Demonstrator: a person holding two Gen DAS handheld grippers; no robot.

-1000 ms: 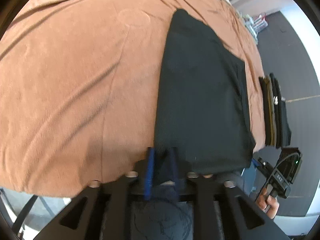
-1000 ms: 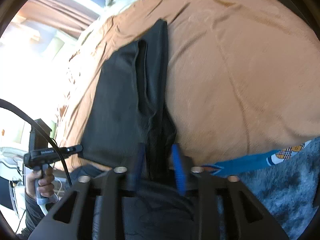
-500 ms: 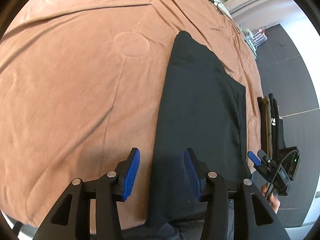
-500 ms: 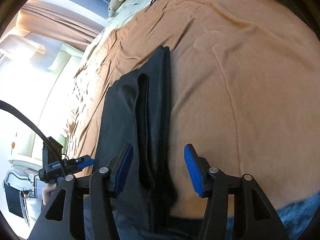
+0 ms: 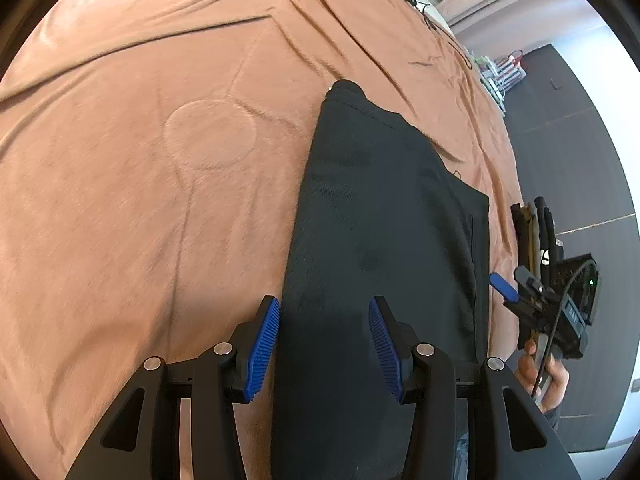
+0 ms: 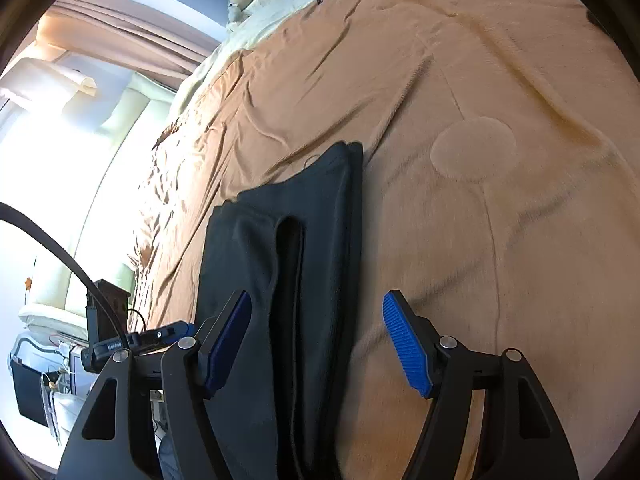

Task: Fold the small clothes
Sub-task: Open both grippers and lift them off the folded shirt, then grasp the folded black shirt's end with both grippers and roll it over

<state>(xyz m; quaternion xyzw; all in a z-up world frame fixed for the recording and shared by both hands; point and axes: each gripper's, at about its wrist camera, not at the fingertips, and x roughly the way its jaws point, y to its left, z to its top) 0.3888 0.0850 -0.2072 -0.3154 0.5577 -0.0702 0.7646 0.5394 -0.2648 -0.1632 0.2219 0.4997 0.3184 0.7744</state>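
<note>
Two handheld grippers hover over a dark, folded garment (image 5: 380,240) that lies flat as a long strip on the rust-orange blanket (image 5: 160,200) of the bed. Left gripper (image 5: 324,344): its jaws stand apart above the garment's near end, gripping nothing. Right gripper (image 6: 316,340): its jaws have just been opening and now stand wide, the cloth below them but unpinched. At the bed's edge sits what seems a stack of folded clothes (image 5: 536,224).

A dark garment (image 5: 384,240) lies folded lengthwise, flat on the blanket (image 5: 160,200).
</note>
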